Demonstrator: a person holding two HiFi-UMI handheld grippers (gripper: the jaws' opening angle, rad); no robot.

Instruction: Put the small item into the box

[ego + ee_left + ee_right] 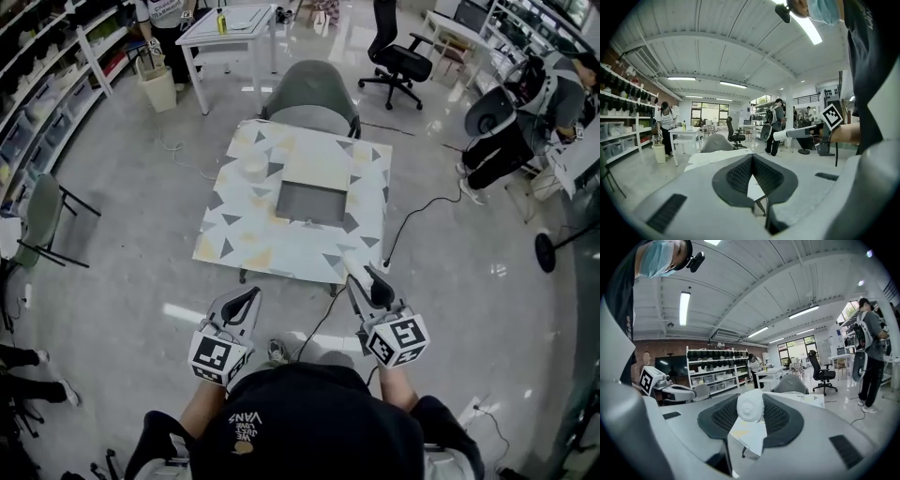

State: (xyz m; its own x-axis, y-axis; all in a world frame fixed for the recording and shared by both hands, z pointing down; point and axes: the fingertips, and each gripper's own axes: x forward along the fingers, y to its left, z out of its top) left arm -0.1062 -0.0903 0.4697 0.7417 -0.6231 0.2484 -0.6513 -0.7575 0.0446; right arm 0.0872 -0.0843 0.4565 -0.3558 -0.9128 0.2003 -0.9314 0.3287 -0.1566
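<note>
Right gripper (751, 396) fingers (780, 417) clamp a white cloth roll (750, 406) at the tips. Left gripper (752, 158) fingers (736, 176) closed, tips touching. Both at the 6 o'clock edge of the patterned counter (281, 248); open grey box (309, 202) at counter centre, 11 o'clock from the roll.

Glossy grey floor (122, 187), shelving (715, 369) against a seemingly brick wall (661, 347).

Clothing: black top (319, 422), pale lettering printed on the back
Head: small black camera (783, 13) above a pale blue mask (655, 258)
Left gripper (246, 298): pale grey shell, dark ribbed pads, black-and-white marker cube (220, 358)
Right gripper (366, 274): same grey build and dark pads, second marker cube (397, 339)
</note>
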